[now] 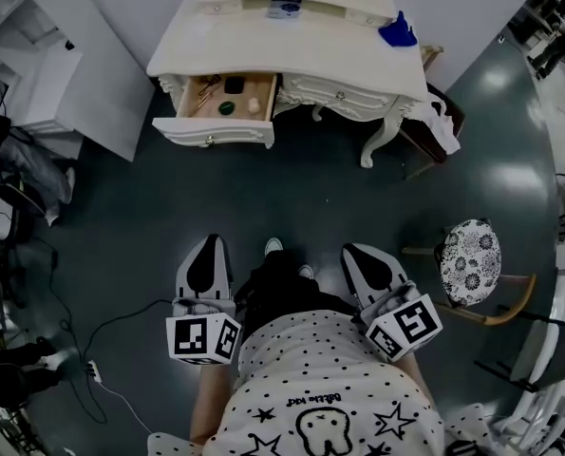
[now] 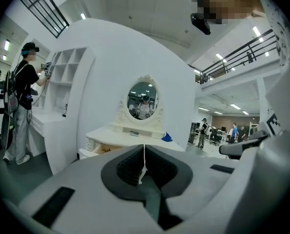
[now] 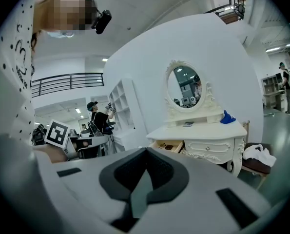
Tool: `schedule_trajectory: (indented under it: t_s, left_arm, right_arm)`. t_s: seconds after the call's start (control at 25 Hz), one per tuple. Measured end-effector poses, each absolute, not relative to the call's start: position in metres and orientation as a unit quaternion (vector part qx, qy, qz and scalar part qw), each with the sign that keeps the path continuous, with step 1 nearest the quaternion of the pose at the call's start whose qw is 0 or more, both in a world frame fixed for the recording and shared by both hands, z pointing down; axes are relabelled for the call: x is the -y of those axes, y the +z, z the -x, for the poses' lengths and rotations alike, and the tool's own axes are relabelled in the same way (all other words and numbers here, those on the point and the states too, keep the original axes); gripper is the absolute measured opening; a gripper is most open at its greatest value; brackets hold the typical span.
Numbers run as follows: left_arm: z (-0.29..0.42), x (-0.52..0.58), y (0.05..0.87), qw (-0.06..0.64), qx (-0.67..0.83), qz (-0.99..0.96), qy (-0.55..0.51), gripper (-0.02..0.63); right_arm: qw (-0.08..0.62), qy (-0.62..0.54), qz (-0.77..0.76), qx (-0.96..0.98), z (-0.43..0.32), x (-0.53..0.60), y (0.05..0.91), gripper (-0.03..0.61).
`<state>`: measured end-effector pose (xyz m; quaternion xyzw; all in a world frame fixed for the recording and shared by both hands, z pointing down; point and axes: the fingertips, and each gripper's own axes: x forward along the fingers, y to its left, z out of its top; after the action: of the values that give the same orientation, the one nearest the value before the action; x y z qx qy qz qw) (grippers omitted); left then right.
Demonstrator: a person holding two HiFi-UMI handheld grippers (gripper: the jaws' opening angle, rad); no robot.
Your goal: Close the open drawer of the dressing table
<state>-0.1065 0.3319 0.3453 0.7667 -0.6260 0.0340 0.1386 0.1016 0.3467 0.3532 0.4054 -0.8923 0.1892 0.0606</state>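
Okay, approach step: drawer (image 1: 223, 110) open, desk (image 1: 310, 55) well apart from you. Fingers closed, empty on left gripper (image 1: 209, 245) and right gripper (image 1: 355, 253) (next: step in, push drawer front).

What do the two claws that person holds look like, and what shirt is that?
The left claw and right claw are light grey, pointed wedges with black padding inside. Behind each sits a white cube with black square markers. The person wears a white shirt with black dots and stars.
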Motion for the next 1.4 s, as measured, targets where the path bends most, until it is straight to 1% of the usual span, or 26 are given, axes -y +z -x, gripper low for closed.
schedule_trajectory:
  t_s: [0.24,0.72,1.08,1.4]
  left_arm:
    - [0.127,-0.285,0.348,0.140,0.634,-0.760,0.031,0.018]
    - [0.178,-0.176,0.333,0.132,0.619,-0.774,0.033,0.018]
    - [0.209,-0.134,0.347,0.144,0.608,-0.780,0.040,0.018]
    - [0.209,-0.111,0.354,0.153,0.604,-0.781,0.043,0.018]
  right_arm:
    - [0.072,0.197,-0.408,0.888,-0.090,-0.307,0.360,0.009]
    - [0.064,0.214,-0.445,0.867,-0.054,-0.212,0.349,0.009]
    - [0.068,0.224,-0.449,0.862,-0.016,-0.177,0.360,0.009]
    - [0.077,0.233,-0.458,0.854,-0.019,-0.154,0.367,0.009]
